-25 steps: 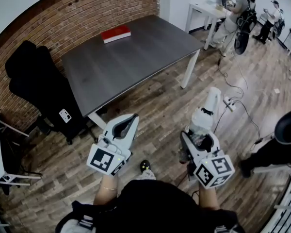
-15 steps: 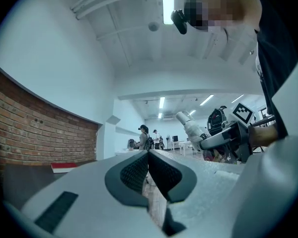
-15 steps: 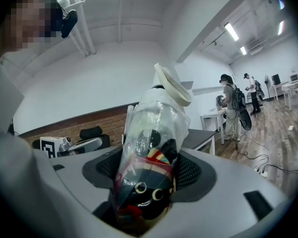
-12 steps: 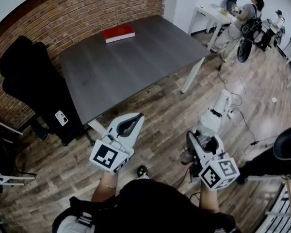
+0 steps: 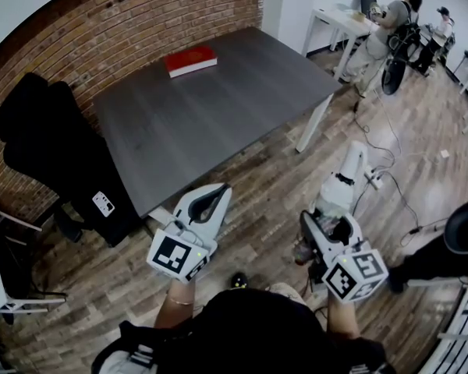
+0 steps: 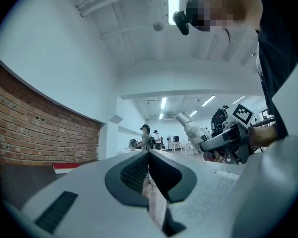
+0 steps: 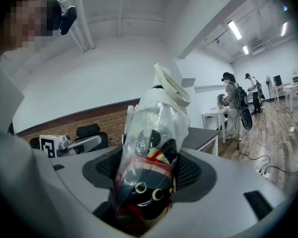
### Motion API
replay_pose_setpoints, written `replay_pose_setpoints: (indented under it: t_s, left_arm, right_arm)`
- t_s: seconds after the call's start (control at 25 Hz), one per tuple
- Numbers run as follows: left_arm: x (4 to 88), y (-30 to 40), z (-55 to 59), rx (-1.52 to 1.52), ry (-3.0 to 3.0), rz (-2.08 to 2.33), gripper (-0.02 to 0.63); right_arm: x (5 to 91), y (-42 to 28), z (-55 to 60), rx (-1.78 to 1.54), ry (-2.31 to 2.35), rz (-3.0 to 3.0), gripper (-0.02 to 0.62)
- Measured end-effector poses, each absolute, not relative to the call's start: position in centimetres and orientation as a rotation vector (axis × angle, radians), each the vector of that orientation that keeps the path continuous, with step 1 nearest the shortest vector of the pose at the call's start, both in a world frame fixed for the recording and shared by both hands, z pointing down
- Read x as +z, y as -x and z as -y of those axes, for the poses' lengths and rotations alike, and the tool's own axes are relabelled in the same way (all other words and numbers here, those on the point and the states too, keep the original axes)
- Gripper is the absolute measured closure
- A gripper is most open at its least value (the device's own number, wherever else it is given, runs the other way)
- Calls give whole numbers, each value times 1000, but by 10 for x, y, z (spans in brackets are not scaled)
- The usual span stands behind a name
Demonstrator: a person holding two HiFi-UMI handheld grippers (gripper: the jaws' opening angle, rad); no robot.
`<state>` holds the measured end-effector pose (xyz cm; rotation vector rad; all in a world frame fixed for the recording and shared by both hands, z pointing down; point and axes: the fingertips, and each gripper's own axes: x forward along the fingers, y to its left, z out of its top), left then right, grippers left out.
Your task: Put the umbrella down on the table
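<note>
My right gripper (image 5: 327, 226) is shut on a folded umbrella (image 5: 339, 185) in a clear plastic sleeve, white handle end pointing up and away over the wood floor. In the right gripper view the umbrella (image 7: 151, 157) fills the space between the jaws, showing a black cartoon print with round eyes. My left gripper (image 5: 210, 197) is shut with nothing in it; its pads (image 6: 139, 170) meet in the left gripper view. Ahead lies the dark grey table (image 5: 242, 100), both grippers short of its near edge.
A red book (image 5: 191, 61) lies at the table's far side by the brick wall. A black office chair (image 5: 51, 154) stands left of the table. Two people (image 5: 390, 22) stand at white desks at the back right. Cables (image 5: 394, 178) trail on the floor.
The view has shifted a little; the table sits slightly nearer and both grippers stay held in front of the body, the umbrella still in the right one.
</note>
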<state>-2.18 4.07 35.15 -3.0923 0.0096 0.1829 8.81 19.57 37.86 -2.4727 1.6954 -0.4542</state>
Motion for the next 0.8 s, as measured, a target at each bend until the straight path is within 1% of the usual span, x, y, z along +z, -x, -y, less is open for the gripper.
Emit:
replay_pose_setpoints:
  t_s: [0.36, 0.8]
  left_arm:
    - [374, 14, -19, 77, 3102, -120, 603]
    - [371, -32, 65, 70, 3009, -425, 603]
  right_arm:
    - [399, -111, -161, -492, 2412, -1786, 301]
    - [413, -165, -36, -537, 2181, -2105, 301]
